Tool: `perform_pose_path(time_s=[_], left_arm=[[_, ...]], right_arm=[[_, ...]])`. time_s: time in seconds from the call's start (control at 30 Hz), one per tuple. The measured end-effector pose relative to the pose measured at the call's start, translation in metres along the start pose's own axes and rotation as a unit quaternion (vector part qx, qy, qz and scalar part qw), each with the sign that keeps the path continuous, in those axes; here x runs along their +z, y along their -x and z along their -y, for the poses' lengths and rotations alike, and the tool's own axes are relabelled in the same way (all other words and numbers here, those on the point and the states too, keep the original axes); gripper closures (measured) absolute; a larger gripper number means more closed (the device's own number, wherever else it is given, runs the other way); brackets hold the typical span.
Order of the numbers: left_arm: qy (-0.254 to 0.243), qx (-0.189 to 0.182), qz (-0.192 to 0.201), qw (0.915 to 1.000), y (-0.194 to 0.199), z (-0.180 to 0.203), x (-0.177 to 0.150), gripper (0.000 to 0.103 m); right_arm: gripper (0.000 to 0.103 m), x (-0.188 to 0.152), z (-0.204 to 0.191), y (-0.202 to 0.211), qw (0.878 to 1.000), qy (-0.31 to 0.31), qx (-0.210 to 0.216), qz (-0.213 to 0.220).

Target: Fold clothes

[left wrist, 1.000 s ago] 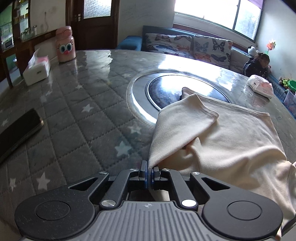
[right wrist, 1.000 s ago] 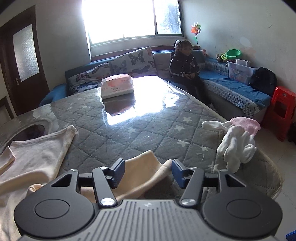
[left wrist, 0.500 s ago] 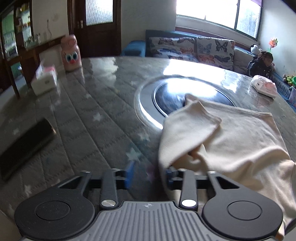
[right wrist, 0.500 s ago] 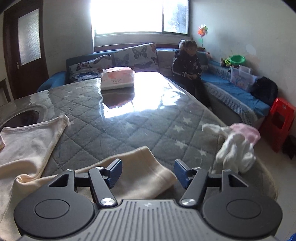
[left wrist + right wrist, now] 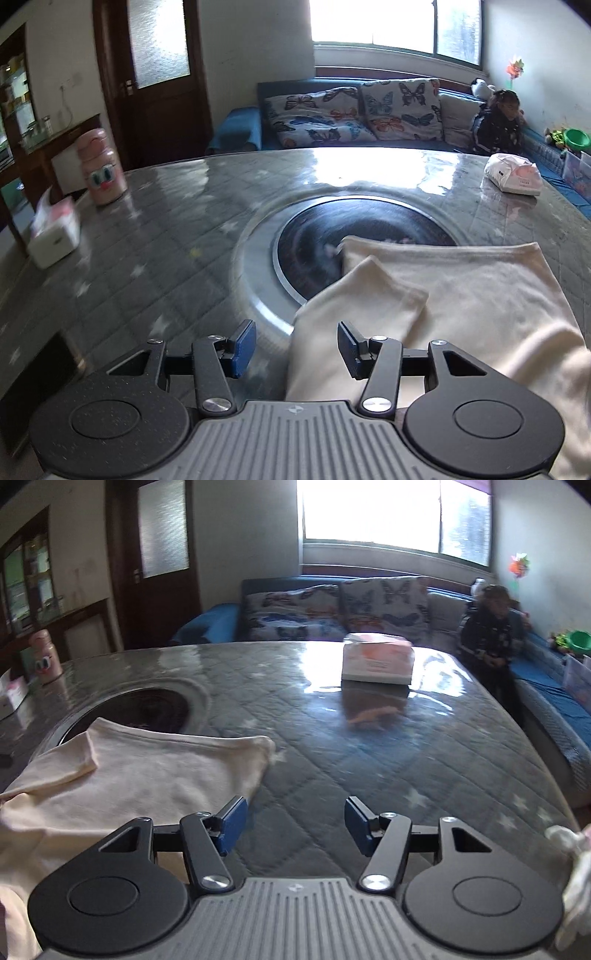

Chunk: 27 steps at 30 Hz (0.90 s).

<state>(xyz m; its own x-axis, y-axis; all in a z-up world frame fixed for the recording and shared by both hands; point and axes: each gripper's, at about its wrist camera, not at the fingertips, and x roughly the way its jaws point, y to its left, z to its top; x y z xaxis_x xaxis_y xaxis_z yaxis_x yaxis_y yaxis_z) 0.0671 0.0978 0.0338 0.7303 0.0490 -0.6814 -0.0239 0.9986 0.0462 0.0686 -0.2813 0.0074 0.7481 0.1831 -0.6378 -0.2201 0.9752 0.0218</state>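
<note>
Now both jaws released: left hand-held gripper [image 5: 295,349] has just opened over shirt [image 5: 461,295]; right hand-held gripper [image 5: 293,825] empty. Regrasp an outer edge, fold flat.

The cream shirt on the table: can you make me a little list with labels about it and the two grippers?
shirt: cream shirt lies flat on the quilted table, one sleeve folded over it
shirt's far edge: overlaps the round dark inset
left gripper: open, jaws have just been opening, shirt edge lies between them, not pinched
right gripper: open, jaws just closed a little, only table between them
also on table: tissue pack, pink bottle
</note>
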Motion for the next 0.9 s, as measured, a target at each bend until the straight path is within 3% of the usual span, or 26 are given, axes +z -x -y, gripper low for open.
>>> perform_pose_path(time_s=[0.43,0.63,0.67,0.83,0.9], left_arm=[[-0.033,-0.028,-0.032,0.9985,-0.098,0.033,0.05,0.051],[-0.046,-0.04,-0.043,0.9972,-0.119,0.039,0.057,0.052],[-0.047,-0.045,-0.043,0.997,-0.122,0.039,0.057,0.054],[-0.058,-0.05,-0.029,0.9967,-0.124,0.041,0.059,0.088],[-0.065,-0.048,-0.022,0.9965,-0.125,0.041,0.059,0.092]], right_arm=[[0.057,0.035,-0.011,-0.06,0.999,0.023,0.028,-0.041],[0.07,0.039,-0.01,-0.079,0.998,0.03,0.028,-0.058],[0.071,0.04,-0.01,-0.082,0.997,0.031,0.028,-0.06],[0.09,0.044,-0.012,-0.093,0.996,0.04,0.032,-0.071],[0.093,0.046,-0.015,-0.096,0.996,0.045,0.031,-0.072]])
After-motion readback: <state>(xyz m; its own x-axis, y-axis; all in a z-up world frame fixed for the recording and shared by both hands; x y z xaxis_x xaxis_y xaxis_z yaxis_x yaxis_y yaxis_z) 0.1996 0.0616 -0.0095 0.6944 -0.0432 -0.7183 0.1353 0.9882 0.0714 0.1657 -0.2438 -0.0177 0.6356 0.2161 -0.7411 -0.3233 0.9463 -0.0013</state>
